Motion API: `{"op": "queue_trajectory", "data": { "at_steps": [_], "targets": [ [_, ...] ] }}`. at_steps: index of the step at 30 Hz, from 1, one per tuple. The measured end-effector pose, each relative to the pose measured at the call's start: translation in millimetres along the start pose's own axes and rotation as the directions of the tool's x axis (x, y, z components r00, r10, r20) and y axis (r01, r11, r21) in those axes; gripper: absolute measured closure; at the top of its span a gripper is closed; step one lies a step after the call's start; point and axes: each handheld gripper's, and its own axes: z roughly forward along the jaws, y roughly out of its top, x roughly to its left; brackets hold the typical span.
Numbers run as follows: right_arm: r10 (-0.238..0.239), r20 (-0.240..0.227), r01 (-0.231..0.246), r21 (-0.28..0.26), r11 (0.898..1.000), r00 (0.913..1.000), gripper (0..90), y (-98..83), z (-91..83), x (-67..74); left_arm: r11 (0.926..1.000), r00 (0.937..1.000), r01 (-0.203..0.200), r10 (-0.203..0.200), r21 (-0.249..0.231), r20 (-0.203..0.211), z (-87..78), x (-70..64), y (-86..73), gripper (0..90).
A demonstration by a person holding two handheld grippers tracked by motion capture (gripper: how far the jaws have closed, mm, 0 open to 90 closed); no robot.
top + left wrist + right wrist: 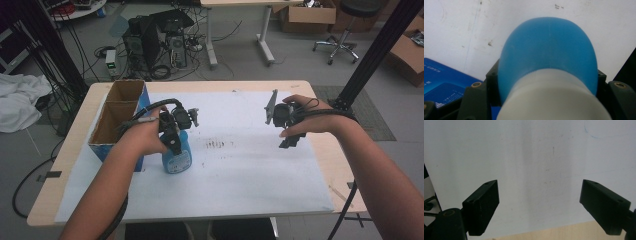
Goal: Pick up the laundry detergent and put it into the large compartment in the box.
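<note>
Your left gripper [176, 142] has its fingers clamped on the neck of the blue bottle [177, 156], which stands upright near the worktop's [300, 87] left edge, just beside an open cardboard box [117, 117] whose two compartments look empty. The bottle's label and the box's blue side carry print too small to read. Your right gripper [290, 140], near the right edge, holds its fingers wide apart over the white sheet [250, 175], gripping nothing.
</note>
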Motion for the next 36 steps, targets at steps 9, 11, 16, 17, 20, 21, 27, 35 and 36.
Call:
{"op": "queue_trajectory", "data": {
  "at_steps": [9, 11, 16, 17, 20, 21, 27, 35, 36],
  "targets": [
    [-0.001, -0.002, 0.001, -0.003, 1.000, 1.0000, 16.0, 1.0, 1.8, -0.9, 0.9999, 0.9996, -0.012, 0.012, -0.003, 0.026, -0.1, 2.1, -1.6, 38.8],
    [-0.002, 0.000, 0.002, -0.001, 1.000, 1.0000, 16.1, 1.6, 1.6, -0.8, 0.9996, 0.9992, -0.027, 0.027, 0.005, 0.030, -0.2, 2.8, -1.6, 39.0],
    [0.002, -0.001, -0.002, -0.003, 1.000, 1.0000, 16.1, 1.1, 0.3, 0.0, 0.9990, 0.9989, -0.037, 0.036, 0.025, 0.030, -0.2, 3.0, 1.4, 39.2],
    [0.001, 0.000, -0.001, -0.003, 1.000, 1.0000, 16.1, 0.9, 0.1, 0.1, 0.9988, 0.9988, -0.040, 0.040, 0.027, 0.028, -0.2, 2.3, 1.8, 39.3],
    [0.005, 0.000, -0.005, -0.004, 1.000, 1.0000, 16.1, 0.2, -0.5, 0.7, 0.9991, 0.9992, -0.027, 0.026, 0.034, 0.030, -0.4, 2.5, 1.8, 39.4],
    [0.006, 0.000, -0.006, -0.003, 1.000, 1.0000, 16.0, 0.1, -0.6, 0.7, 0.9988, 0.9991, -0.022, 0.020, 0.043, 0.037, -0.4, 3.1, 2.2, 39.4],
    [0.003, 0.006, -0.003, -0.008, 1.000, 1.0000, 16.1, 1.5, -3.4, 2.3, 0.9990, 0.9976, -0.005, 0.002, 0.044, 0.069, -9.0, 2.6, 3.4, 39.4],
    [-0.010, 0.009, 0.010, -0.009, 1.000, 0.9999, 16.0, 4.8, -3.7, 3.5, 0.9965, 0.9940, 0.065, -0.069, 0.053, 0.084, -35.6, 1.9, 6.4, 39.3],
    [-0.011, 0.010, 0.011, -0.010, 1.000, 0.9999, 16.0, 5.2, -4.0, 3.9, 0.9961, 0.9941, 0.069, -0.073, 0.055, 0.081, -38.7, 1.4, 6.9, 39.2]
  ]
}}
